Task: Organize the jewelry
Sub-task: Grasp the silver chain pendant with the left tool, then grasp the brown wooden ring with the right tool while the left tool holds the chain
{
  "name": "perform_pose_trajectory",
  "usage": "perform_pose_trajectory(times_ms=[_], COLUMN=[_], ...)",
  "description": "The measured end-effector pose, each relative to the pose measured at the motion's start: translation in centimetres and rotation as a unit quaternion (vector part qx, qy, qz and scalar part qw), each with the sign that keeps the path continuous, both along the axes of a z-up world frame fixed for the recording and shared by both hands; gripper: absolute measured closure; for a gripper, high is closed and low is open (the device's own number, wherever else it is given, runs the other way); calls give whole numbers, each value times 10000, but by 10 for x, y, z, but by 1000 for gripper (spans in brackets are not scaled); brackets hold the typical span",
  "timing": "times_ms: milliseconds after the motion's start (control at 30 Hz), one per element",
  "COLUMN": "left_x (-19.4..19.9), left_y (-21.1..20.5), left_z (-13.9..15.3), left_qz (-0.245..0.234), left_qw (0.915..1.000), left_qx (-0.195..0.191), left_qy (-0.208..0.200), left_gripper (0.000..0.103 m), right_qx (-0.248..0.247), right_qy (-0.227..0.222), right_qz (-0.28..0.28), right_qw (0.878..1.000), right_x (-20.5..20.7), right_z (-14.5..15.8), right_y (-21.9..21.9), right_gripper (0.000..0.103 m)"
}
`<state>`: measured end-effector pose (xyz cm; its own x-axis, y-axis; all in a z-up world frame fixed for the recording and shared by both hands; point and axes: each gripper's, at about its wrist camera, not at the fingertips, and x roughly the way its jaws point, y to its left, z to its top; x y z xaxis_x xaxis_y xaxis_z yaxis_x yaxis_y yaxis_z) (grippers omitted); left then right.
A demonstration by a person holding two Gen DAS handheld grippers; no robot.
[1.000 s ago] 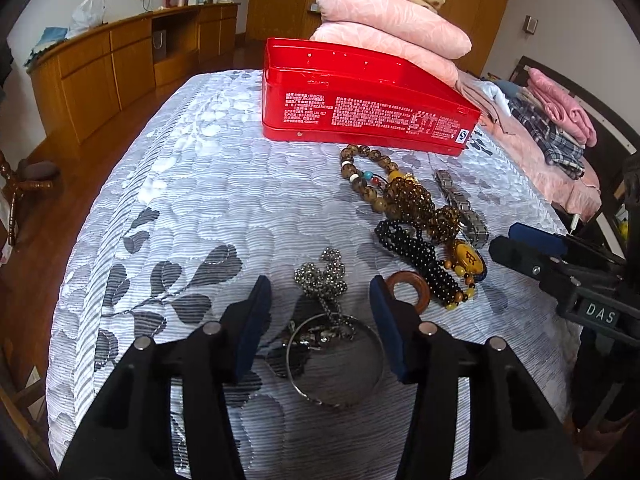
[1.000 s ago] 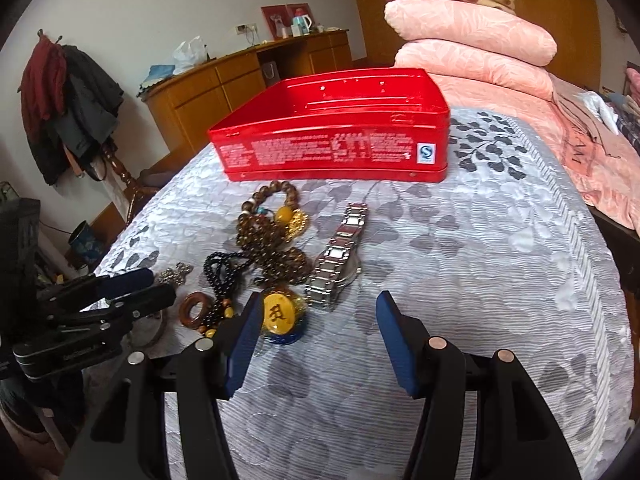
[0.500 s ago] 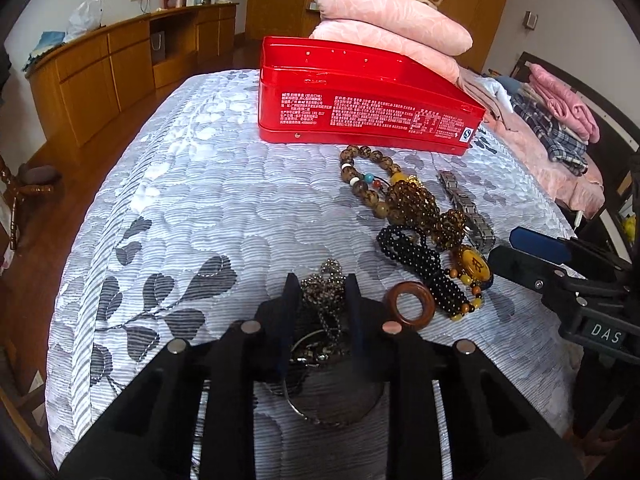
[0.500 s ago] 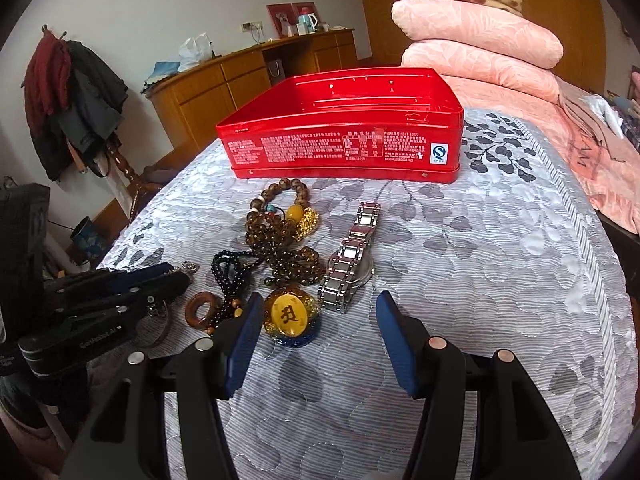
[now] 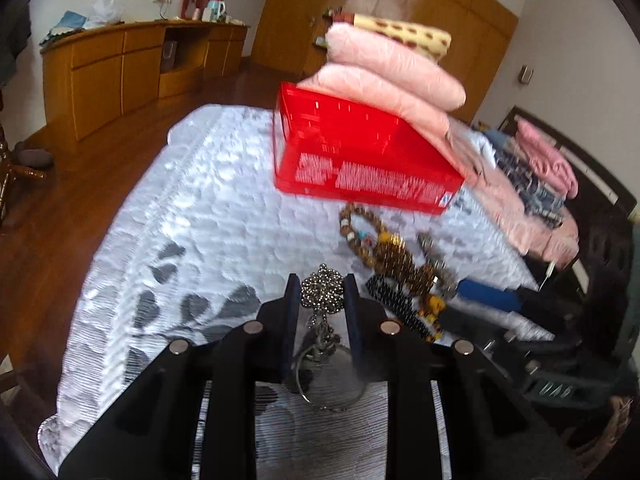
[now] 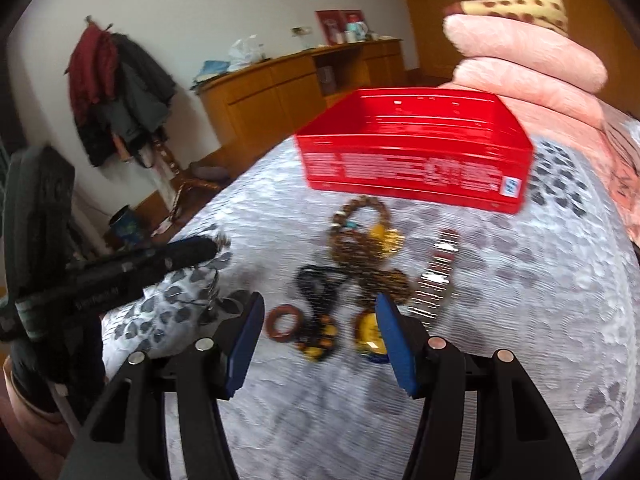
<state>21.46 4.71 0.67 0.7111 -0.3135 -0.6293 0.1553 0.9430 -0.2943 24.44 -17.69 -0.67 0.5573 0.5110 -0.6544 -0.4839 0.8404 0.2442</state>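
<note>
Now | left tongs [image 5: 321, 300] pinching one silver chain [image 5: 322, 290] | right tongs [image 6: 320, 334] spread | one red tin [image 6: 416, 160]

White print is showing on the red tin's [image 6: 412, 168] near side, too blurred for reading.

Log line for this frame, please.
left gripper: shut on silver chain, bangle hanging below | right gripper: open over beads | red tin: empty
</note>
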Motion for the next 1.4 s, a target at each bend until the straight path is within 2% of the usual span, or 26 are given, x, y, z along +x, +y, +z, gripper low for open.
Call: perform_pose_trajectory(times_ms=[200,467,667,933,1067,1167,1400], left_x=[-4,3,3,2,3,3,2], left_y=[9,20,26,27,26,25,22], left_z=[7,-19,-23,-25,-27,-28,-29], left_qz=[23,220,213,155,127,113,83], left_qw=[9999,9996,9997,9997,9997,9997,9997], left_qx=[-82,100,36,12,7,15,49], left_qy=[-130,145,150,177,199,203,214], left_gripper=[82,82,82,82,82,82,82], right_qx=[41,-153,-514,-863,-780,-581,-559], right_qy=[173,451,396,316,351,490,567], right_qz=[373,431,336,362,331,298,241], right_qw=[9991,9979,9973,9951,9958,9967,9965], right_x=[0,8,12,11,12,15,17], right_z=[-6,-22,-26,-28,-28,-28,-27], right_y=[21,36,43,55,48,42,44], right_gripper=[49,58,66,66,70,70,70])
